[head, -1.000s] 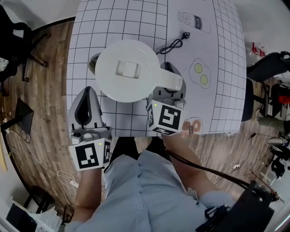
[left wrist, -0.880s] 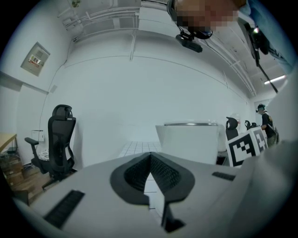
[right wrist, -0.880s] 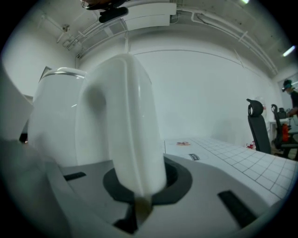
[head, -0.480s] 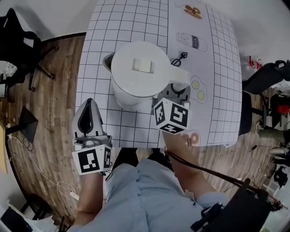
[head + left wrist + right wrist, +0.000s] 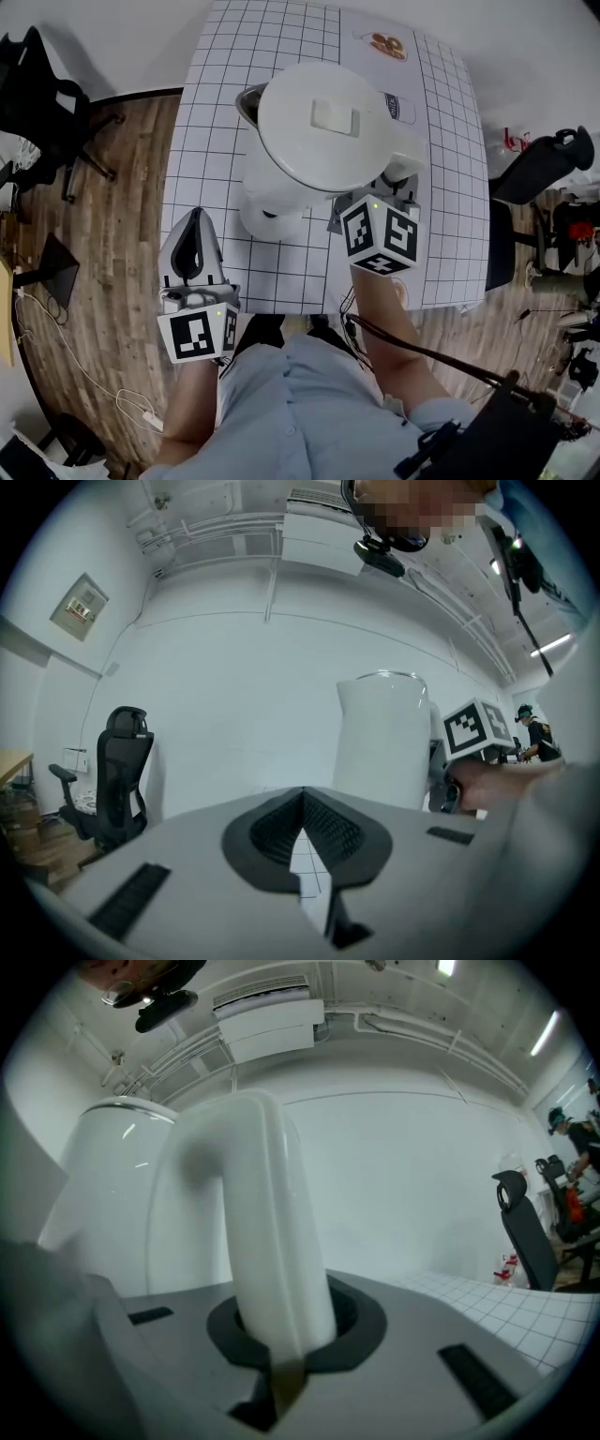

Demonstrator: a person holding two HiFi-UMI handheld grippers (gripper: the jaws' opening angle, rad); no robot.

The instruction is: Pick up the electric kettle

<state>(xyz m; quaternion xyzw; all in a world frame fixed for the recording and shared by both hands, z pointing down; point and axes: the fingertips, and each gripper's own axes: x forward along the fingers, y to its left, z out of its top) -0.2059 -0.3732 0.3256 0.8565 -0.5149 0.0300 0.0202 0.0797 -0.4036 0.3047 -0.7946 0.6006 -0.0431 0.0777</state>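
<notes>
Clamping kettle handle [image 5: 267, 1241], right gripper [image 5: 281, 1340]

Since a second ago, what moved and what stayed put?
The round white electric kettle rose off the white gridded table toward the camera. The right tool carried it up and keeps its grip on the kettle's curved white handle. Nothing was let go. The left tool stayed by the table's near edge, shut and empty.

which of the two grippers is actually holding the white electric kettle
The right gripper: its jaws are clamped on the white electric kettle's curved handle. The left gripper holds nothing, jaws together, apart from the kettle.
</notes>
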